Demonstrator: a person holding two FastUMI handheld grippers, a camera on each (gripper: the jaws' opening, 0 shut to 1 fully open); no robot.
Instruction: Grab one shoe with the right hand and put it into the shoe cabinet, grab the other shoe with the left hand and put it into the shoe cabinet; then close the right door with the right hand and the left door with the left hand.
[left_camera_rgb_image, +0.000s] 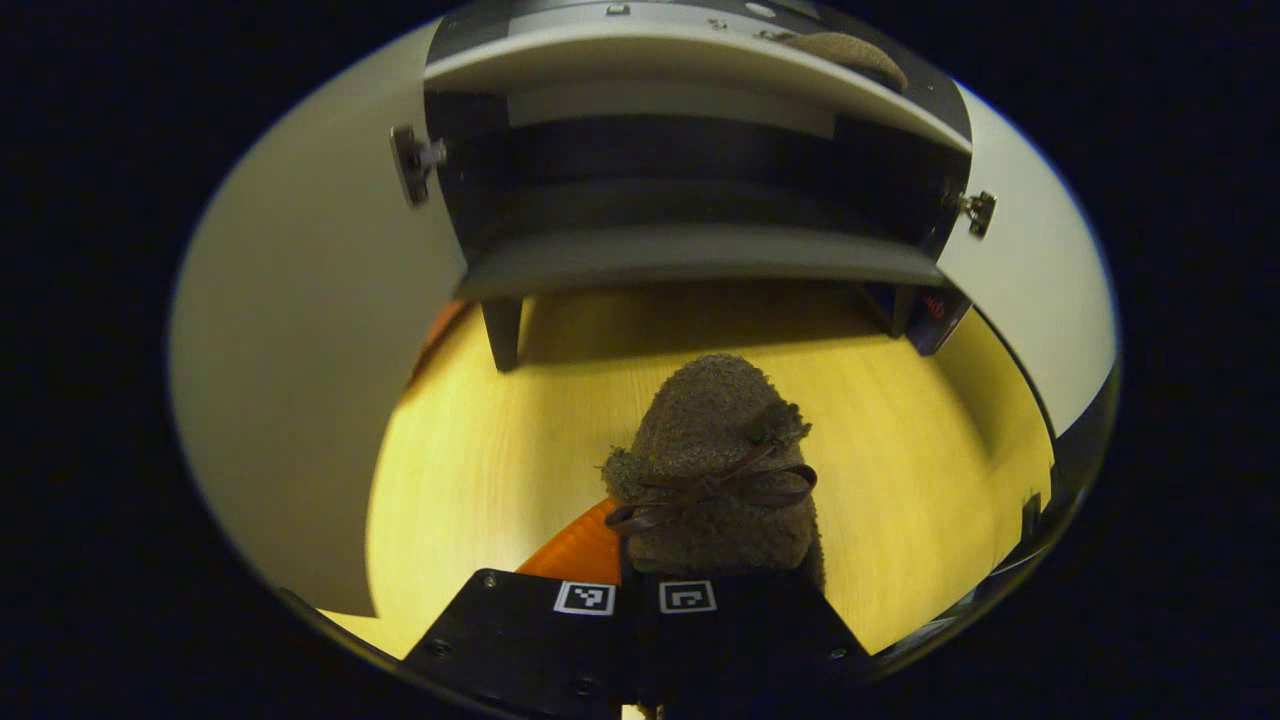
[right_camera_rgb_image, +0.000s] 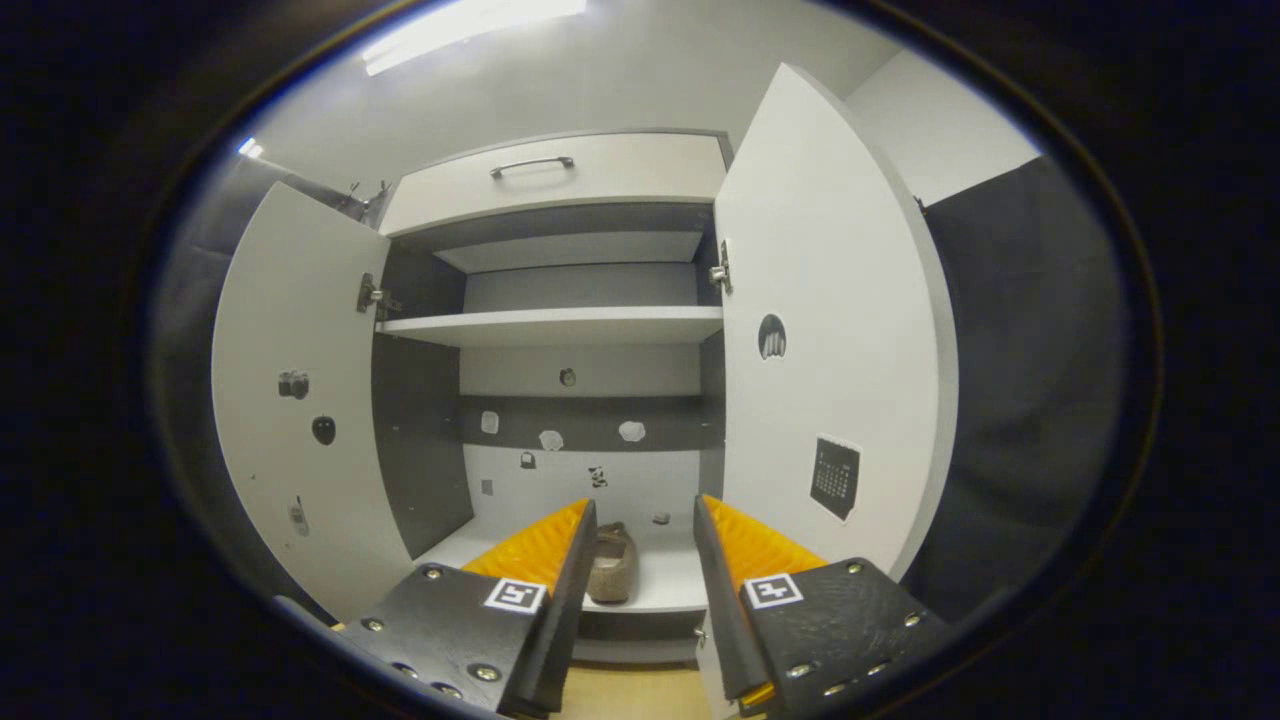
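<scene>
In the left gripper view my left gripper (left_camera_rgb_image: 636, 588) is shut on a brown fuzzy shoe (left_camera_rgb_image: 715, 460) with a dark lace bow, held over the wooden floor (left_camera_rgb_image: 480, 460) in front of the shoe cabinet (left_camera_rgb_image: 700, 262). A second brown shoe (left_camera_rgb_image: 850, 52) lies on a cabinet shelf at the top of that view. In the right gripper view my right gripper (right_camera_rgb_image: 643, 512) is open and holds nothing. It faces the cabinet, and a brown shoe (right_camera_rgb_image: 610, 565) rests on the bottom shelf (right_camera_rgb_image: 660, 590) beyond its fingers.
Both cabinet doors stand wide open: the left door (right_camera_rgb_image: 300, 400) and the right door (right_camera_rgb_image: 830, 330), also seen as the left door (left_camera_rgb_image: 300, 380) and the right door (left_camera_rgb_image: 1030, 290). A middle shelf (right_camera_rgb_image: 560, 325) and a top drawer (right_camera_rgb_image: 560, 180) with a handle sit above.
</scene>
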